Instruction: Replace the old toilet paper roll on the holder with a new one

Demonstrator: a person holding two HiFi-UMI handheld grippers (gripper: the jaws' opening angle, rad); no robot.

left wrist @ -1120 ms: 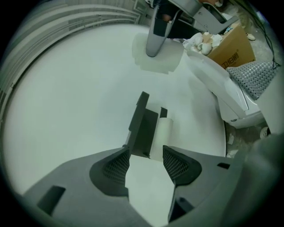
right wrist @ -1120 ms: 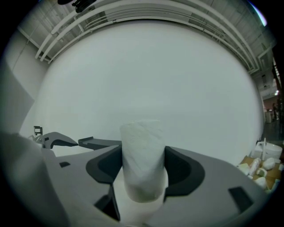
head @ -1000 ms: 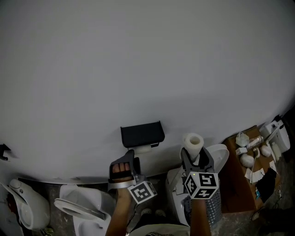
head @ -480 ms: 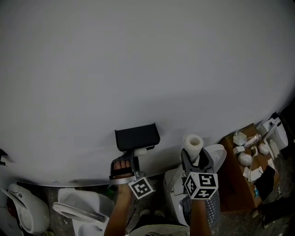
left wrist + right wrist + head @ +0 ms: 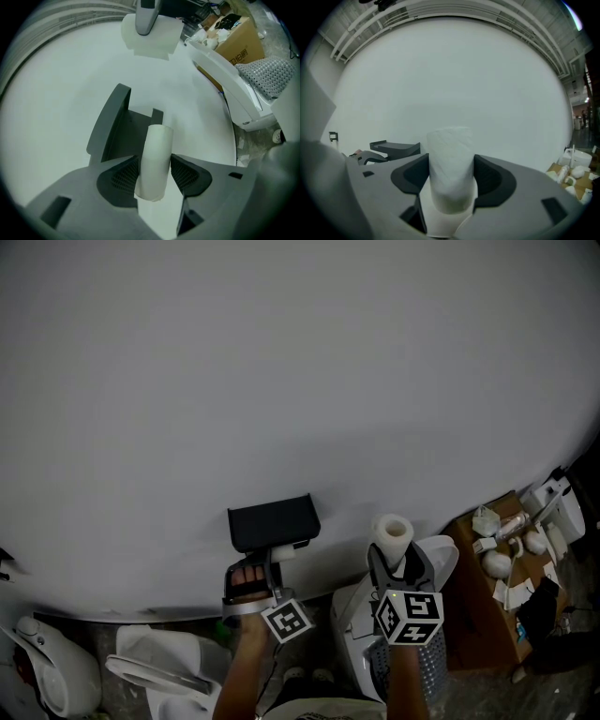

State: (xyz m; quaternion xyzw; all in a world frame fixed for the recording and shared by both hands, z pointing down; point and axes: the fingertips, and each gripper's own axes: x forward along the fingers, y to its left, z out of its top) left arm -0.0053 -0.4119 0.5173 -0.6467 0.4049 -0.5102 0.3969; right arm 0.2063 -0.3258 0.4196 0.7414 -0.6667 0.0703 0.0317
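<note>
A plain pale wall (image 5: 281,352) fills most of the view. The left claw (image 5: 154,174) is closed on a thin, nearly bare old roll (image 5: 155,157), whose far end reaches the black holder (image 5: 114,129) fixed to the wall just ahead of the jaws. Off to its right, well apart, the right claw (image 5: 451,177) grips a full new roll (image 5: 450,161) upright between its jaws. A cardboard box (image 5: 476,601) sits further right.
</note>
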